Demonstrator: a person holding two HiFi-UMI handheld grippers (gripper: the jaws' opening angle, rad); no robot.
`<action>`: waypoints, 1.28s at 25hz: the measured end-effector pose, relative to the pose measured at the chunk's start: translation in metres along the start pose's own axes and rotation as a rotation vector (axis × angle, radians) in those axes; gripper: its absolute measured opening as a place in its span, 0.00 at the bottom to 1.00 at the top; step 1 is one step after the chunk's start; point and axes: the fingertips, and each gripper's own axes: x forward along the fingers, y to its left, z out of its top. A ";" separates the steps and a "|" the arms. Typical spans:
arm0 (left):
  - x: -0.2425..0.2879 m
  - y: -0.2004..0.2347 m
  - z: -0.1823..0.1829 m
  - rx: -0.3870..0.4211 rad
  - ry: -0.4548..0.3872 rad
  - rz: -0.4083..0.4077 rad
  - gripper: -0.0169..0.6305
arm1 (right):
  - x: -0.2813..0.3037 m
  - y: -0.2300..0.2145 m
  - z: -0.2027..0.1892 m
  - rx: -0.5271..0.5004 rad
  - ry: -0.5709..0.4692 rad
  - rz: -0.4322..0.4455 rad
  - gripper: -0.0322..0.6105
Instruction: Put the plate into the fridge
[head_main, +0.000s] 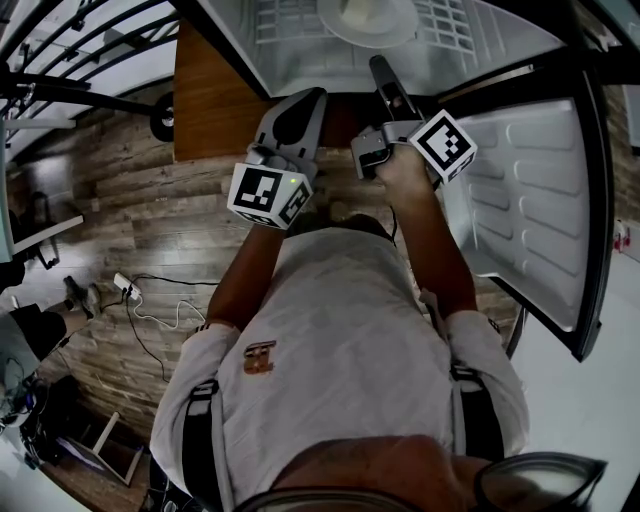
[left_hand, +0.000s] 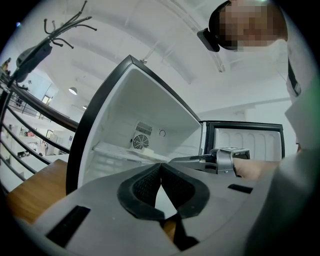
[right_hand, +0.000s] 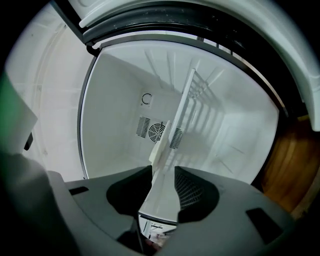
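placement is the step i am working through: i am reaching the right gripper (head_main: 380, 70) into the open fridge (head_main: 480, 40) at twelve o'clock from me. its jaws are clamping the near rim of the white plate (head_main: 365, 15). in the right gripper view the plate (right_hand: 162, 150) is showing edge-on between the pads, running toward the round vent (right_hand: 159, 131) on the back wall. from my head view the plate is lying over the wire shelf (head_main: 440, 20) and looks to be resting on it, though i cannot tell whether its full weight is down yet.

i am keeping the left gripper (head_main: 310, 100) at about nine o'clock of the right one, outside the fridge. its jaws are pressed together on nothing, as the left gripper view (left_hand: 161, 167) is showing. the door (head_main: 530, 200) is standing wide open at my three o'clock.

as i am judging it, the next move calls for letting the plate settle flat on the wires, parting the right jaws, and pulling straight back toward six o'clock without dragging the rim. closing the door would be coming after that.
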 end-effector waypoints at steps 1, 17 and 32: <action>0.000 -0.001 0.000 0.000 0.000 -0.002 0.05 | -0.002 0.000 -0.001 -0.024 0.009 0.002 0.25; -0.010 -0.017 0.003 0.013 -0.006 -0.031 0.05 | -0.038 0.023 -0.031 -0.367 0.103 0.152 0.17; -0.018 -0.043 0.019 0.043 -0.035 -0.061 0.05 | -0.069 0.073 -0.045 -0.813 0.102 0.297 0.14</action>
